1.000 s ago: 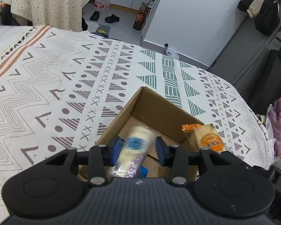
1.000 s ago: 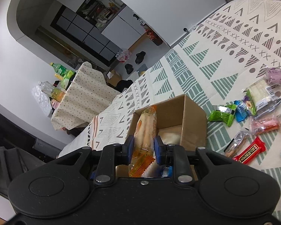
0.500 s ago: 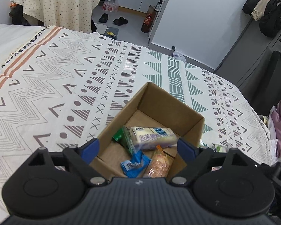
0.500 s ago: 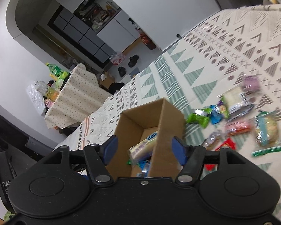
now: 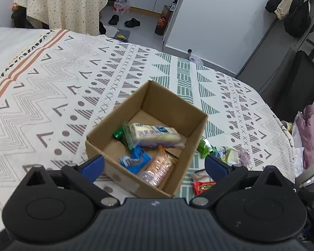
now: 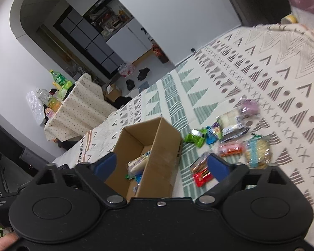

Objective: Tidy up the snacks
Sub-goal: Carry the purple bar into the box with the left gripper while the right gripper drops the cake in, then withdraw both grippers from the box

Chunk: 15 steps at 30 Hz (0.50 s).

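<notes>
I've got four snacks in the box (image 5: 195, 125) — both grippers, left (image 5: 155, 165) and right (image 6: 162, 166), have just been opening and hold nothing — with the pile (image 6: 230, 138) beside it left.

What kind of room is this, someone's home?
Most likely a lived-in home: a patterned tablecloth under a cardboard box of snacks, shoes on the floor by kitchen cabinets, and coats hanging by a door.
</notes>
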Each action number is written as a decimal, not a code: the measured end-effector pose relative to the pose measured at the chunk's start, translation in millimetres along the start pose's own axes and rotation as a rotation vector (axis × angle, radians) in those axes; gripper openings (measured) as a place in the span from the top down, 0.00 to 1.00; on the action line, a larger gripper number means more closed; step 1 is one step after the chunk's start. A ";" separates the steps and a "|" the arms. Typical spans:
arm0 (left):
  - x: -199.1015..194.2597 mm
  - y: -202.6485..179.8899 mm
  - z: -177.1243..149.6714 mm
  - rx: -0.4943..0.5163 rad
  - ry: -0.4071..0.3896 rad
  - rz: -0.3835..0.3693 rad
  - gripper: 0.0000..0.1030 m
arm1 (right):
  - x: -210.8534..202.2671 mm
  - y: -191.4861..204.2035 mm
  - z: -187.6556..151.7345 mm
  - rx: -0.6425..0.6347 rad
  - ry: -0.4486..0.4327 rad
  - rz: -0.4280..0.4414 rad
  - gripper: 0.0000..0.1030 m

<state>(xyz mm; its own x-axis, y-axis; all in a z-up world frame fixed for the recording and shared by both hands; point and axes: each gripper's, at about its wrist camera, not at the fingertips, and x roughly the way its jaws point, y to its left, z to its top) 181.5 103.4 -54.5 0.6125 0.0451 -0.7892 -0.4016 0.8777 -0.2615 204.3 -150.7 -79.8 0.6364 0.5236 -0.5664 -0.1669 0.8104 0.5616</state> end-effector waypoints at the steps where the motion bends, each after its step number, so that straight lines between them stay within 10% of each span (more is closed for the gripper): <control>1: -1.9 -1.6 -1.8 -0.004 0.002 0.000 0.01 | -3.4 -1.8 -0.2 -0.005 -0.008 -0.004 0.02; 15: -23.0 -32.7 -27.2 0.014 -0.034 -0.021 0.00 | -43.7 -39.6 0.7 -0.043 -0.053 -0.080 0.00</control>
<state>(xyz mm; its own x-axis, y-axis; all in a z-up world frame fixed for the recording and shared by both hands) 162.0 60.7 -43.0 0.6433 0.0426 -0.7644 -0.3794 0.8850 -0.2699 183.6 -205.9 -76.9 0.6876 0.4431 -0.5753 -0.1452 0.8602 0.4889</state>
